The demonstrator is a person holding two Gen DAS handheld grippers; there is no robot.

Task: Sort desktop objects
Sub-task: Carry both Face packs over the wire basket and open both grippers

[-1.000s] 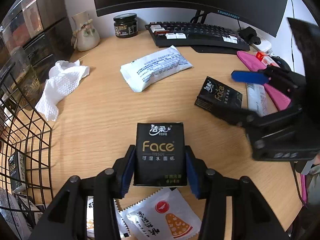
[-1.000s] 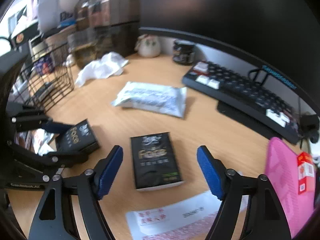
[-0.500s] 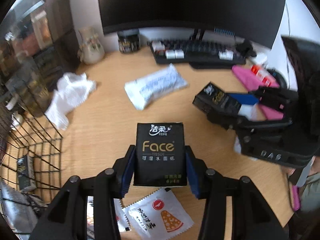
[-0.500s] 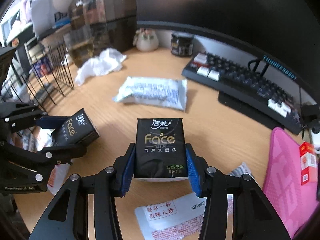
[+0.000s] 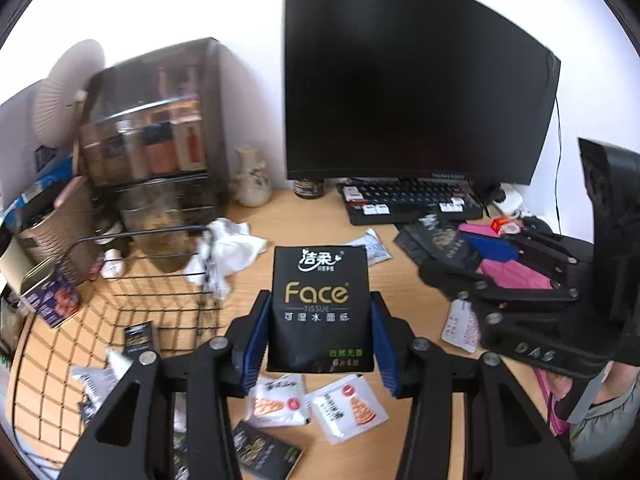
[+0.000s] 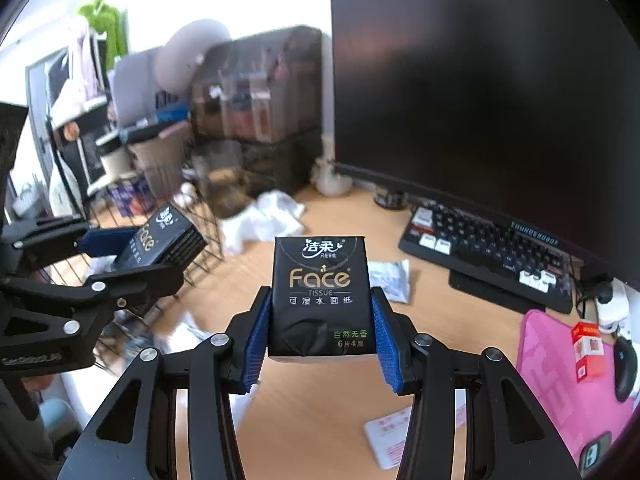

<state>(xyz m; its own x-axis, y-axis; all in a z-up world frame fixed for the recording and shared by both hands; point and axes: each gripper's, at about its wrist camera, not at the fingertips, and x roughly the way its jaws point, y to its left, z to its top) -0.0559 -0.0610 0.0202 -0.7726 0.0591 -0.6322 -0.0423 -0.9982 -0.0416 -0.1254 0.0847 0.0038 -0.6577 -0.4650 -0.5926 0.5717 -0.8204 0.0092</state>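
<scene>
— Tissue packs, where are they?
— Two black ones, both off the desk (image 5: 404,280). The left gripper (image 5: 319,336) pinches one tissue pack (image 5: 320,304) by its sides, blue pads tight against it, label upright toward the camera. The right gripper (image 6: 320,336) pinches the other pack (image 6: 322,296) the same way.
— Can each be seen from the other side?
— Yes. In the left view the right gripper's pack (image 5: 436,240) shows at the right, blurred, near the keyboard (image 5: 408,200). In the right view the left gripper's pack (image 6: 166,238) shows at the left, tilted, in front of the wire basket (image 6: 200,252).
— What lies in the basket?
— In the left view the basket (image 5: 152,236) sits at the left, with a small black pack and some white packets on its floor.
— And on the desk?
— Two white sachets (image 5: 316,400) with red print lie under the left gripper. A crumpled white tissue (image 5: 228,248) is beside the basket, a white wipes packet (image 6: 390,280) further back, a pink mat (image 6: 564,368) at the right, and the monitor (image 5: 412,76) behind all of it.
</scene>
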